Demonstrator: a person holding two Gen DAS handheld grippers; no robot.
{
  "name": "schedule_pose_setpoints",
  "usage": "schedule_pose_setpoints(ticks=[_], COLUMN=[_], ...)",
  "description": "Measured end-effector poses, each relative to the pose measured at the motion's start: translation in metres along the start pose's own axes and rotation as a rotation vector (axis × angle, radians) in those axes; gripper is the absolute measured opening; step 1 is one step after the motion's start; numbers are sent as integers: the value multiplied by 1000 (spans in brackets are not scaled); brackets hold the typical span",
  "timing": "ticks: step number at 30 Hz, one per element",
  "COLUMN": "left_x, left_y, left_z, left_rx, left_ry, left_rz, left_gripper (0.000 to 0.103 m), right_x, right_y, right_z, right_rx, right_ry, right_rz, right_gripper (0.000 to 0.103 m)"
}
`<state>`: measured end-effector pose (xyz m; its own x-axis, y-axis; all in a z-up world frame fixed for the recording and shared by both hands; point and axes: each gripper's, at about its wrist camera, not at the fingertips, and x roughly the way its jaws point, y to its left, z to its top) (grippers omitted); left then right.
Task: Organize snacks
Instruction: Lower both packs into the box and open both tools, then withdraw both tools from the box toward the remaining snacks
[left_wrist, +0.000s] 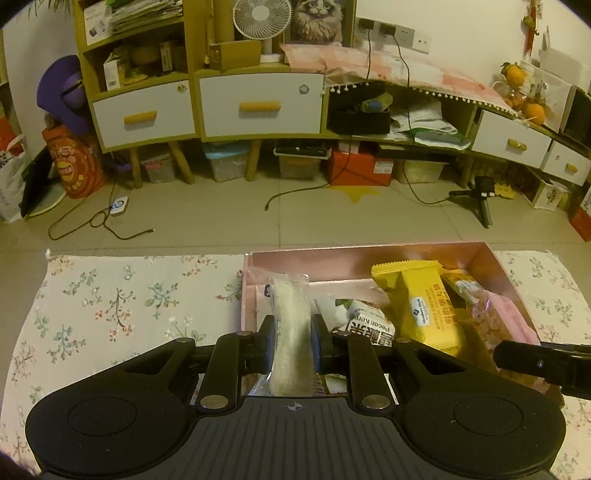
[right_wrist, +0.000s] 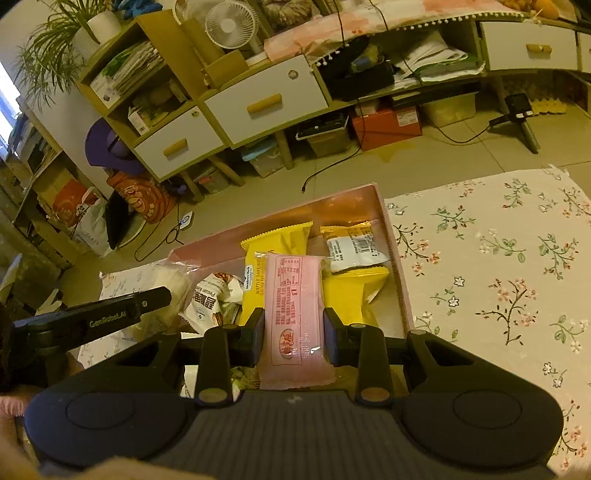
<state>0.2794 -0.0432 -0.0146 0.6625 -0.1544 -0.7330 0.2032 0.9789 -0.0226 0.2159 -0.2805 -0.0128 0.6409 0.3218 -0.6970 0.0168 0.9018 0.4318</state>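
**Inspector:** Right, near to far. The left gripper is clamped on a clear packet with pale contents. The packet stands upright between the pads, its top rising above them and its bottom hanging below, over the near left corner of the pink box.

**Clerk:** And the right side?

**Inspector:** The right gripper grips a pink packet, label up. It lies lengthwise between the fingers, with its far end reaching out beyond the tips above the box's contents.

**Clerk:** Contents of the box?

**Inspector:** Just beyond the left gripper, a white pecan packet. To its right, a yellow packet, tilted, and past that a patterned orange wrapper. The right view shows a second yellow packet under a white-labelled one.

**Clerk:** What does the box rest on?

**Inspector:** A floral cloth on the floor, extending to either side of the box.

**Clerk:** Beyond that?

**Inspector:** Tiled floor with loose cables, then a cabinet with white drawers, a fan on top.
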Motion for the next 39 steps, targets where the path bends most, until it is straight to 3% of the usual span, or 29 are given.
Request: schedule_pose_setpoints(ticks=[4,7,8,10,14,18,30,39], left_x=[3,4,4,3,-7,-21,-70,-108], left_y=[-1,-1,0,3,5,4,4,10], left_z=[3,2,2,0,-3,-6,-41,-77], left_rx=[-2,-4,-15,-31,-30,-20,6,-23], left_ry=[-9,-12,-1,8,13,11,19,10], left_rz=[0,3,1,0,2,-9,-10,-40], left_gripper=[17,20,22,28,51,61,79,91], right_x=[0,-2,-4,-6,-12,-20,-56,-76], right_y=[4,7,7,7,5,5,18,26], right_z=[-1,-1,-1,-1,-1,-4,-25,-50], right_rx=[-15,-17,-17,-8,5,16,-16,-66], right_ry=[4,-2,-2,3,10,15,23,31], right_rz=[9,3,0,3,1,-12,-67,-87], right_gripper=[30,35,42,49,59,69,90,99])
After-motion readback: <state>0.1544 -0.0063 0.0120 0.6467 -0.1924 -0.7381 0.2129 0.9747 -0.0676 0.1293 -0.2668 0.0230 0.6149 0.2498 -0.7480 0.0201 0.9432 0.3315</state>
